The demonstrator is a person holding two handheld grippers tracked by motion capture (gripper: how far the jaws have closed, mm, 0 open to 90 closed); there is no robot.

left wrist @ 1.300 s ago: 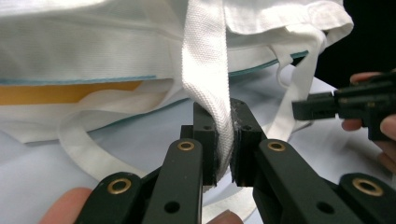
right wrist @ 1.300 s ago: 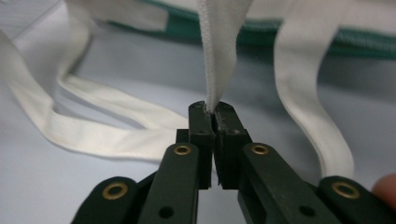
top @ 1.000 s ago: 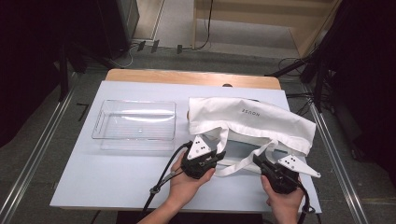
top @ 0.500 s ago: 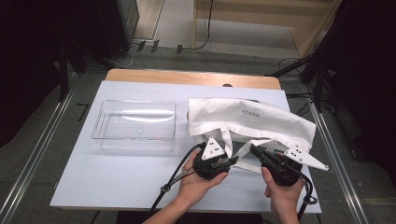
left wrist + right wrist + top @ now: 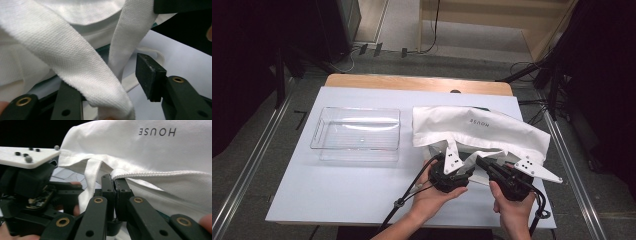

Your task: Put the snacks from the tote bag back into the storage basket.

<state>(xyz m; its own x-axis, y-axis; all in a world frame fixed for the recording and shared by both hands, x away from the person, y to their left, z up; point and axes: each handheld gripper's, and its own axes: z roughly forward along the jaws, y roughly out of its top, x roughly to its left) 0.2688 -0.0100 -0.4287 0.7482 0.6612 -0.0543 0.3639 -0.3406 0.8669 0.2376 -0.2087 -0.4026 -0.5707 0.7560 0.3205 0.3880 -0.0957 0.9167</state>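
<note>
On the right half of the white surface [image 5: 362,200] lies a white cloth bag [image 5: 477,130], flat, its long axis running left to right and its mouth and straps turned toward the person. Both claws work at that near edge. The right claw [image 5: 115,185] is clamped tight on the rolled rim of the bag's opening, jaws pressed together on the hem. The left claw [image 5: 110,82] stands with its jaws apart, a woven strap [image 5: 75,67] draped across one jaw and running between them, not pinched.

I'd judge the bag light, soft and floppy: it will sag and fold wherever it isn't held, so one grip alone won't keep the mouth spread. The thick hem and the straps look like the sound places to take hold, being doubled cloth that won't slip easily. Something teal peeks from inside; I can't tell what. A clear plastic tray [image 5: 357,134] sits to the left, well apart.
</note>
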